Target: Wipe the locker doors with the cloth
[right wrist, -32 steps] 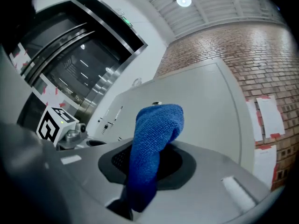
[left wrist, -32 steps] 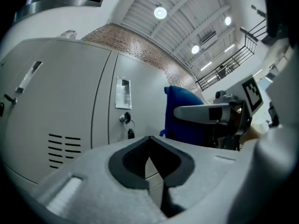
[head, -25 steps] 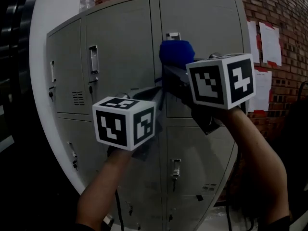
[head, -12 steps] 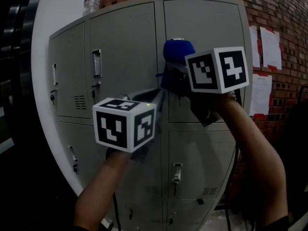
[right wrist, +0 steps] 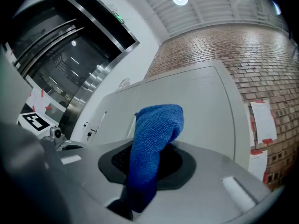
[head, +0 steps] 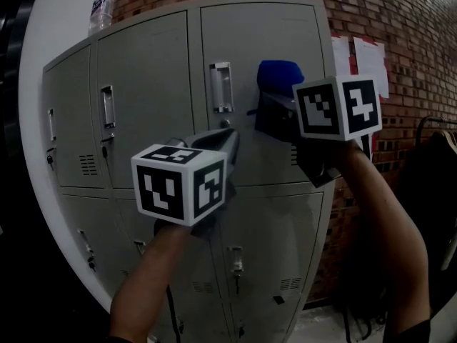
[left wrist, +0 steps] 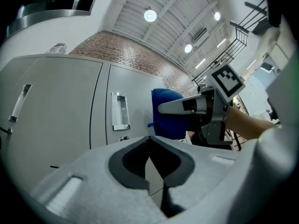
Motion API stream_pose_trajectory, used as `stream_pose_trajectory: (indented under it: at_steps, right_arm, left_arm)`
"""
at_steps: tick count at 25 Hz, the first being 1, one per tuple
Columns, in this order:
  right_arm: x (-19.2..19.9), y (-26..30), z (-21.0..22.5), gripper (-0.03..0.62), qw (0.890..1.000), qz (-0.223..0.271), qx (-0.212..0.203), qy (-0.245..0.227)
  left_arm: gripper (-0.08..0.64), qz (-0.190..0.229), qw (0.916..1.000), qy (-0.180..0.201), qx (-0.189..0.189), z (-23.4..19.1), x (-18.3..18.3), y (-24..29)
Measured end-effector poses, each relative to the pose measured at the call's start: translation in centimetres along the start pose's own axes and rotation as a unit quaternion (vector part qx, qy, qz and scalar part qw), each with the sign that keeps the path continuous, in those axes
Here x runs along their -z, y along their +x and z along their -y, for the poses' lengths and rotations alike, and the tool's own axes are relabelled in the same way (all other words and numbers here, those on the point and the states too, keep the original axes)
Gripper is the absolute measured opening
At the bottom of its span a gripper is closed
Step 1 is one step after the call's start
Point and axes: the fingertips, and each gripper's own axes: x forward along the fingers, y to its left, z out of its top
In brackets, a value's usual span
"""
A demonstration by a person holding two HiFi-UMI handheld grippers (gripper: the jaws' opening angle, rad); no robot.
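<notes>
Clamping the blue cloth (right wrist: 155, 139), the right hand-held gripper (right wrist: 145, 166) faces locker doors (head: 246, 41).

Blue cloth (head: 279, 73), bunched and upright, pinched in right claw (head: 275, 111), at the shut upper-right grey locker door (head: 264, 34), just right of its handle (head: 221, 88).

Left gripper (head: 230, 141) low, jaws together; right gripper (head: 268, 110) raised, clamping cloth (head: 280, 73).

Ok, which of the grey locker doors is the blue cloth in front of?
The upper right grey metal locker door, next to the brick wall; the right gripper holds the blue cloth just right of its handle.
</notes>
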Motion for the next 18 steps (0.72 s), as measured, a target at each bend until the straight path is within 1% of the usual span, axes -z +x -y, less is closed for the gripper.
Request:
stream_pose_trajectory:
  at_steps: [6,12,15,18]
  right_arm:
    - [0.9,-2.5,4.1,0.087,0.999,-0.013,0.039,0.006]
    - [1.9,-4.1,7.8,0.087,0.997,-0.029,0.076,0.009]
    - [2.1,-4.2,8.3,0.087,0.996,-0.031,0.081,0.012]
    - [1.7,-4.3,7.4,0.087,0.997,-0.031,0.070,0.011]
  left_arm:
    - [0.003,0.003,0.9998,-0.003,0.017,1.3,-0.2,1.1]
    - [0.003,0.002,0.9998,-0.005,0.018,1.4,0.1,1.6]
    - [0.003,0.000,0.9998,-0.006,0.017,1.2,0.2,1.5]
    - [0.003,-0.001,0.9999,0.000,0.016,1.3,0.3,1.3]
